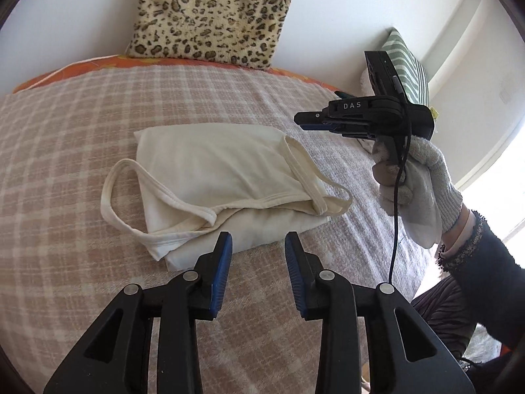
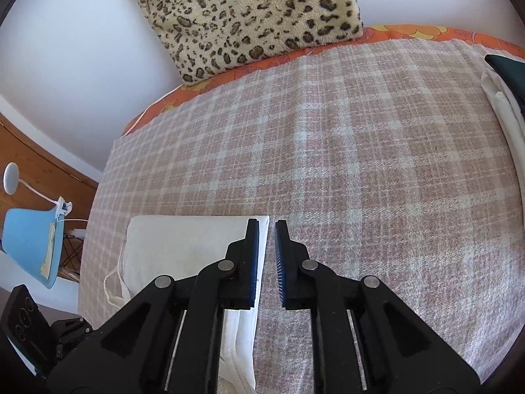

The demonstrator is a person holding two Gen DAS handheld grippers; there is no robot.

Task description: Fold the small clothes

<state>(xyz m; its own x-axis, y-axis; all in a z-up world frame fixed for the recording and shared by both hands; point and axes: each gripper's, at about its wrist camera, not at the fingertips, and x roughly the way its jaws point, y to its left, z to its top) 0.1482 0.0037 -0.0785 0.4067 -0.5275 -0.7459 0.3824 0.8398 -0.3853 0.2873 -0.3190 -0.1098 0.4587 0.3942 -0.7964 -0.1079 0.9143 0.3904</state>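
Currently a cream cotton tank top point(image 1: 226, 177), folded into a soft rectangle with looped ribbed straps spilling left, is lying on the pink-and-white checked woven blanket point(image 1: 65, 151) before a fuzzy leopard-print cushion point(image 1: 213, 16). Left gripper point(image 1: 258, 246) is hovering just short of the top's near edge, blue ridged pads parted moderately and empty; right gripper point(image 2: 271, 229) is hovering over the top's right edge, jaws narrowly parted, gripping nothing.

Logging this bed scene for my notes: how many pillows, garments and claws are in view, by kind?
Pillows: 2, leopard-print plush pillow, green striped pillow
Garments: 1, folded cream cotton tank top
Claws: 2, left claw, right claw
Total: 5
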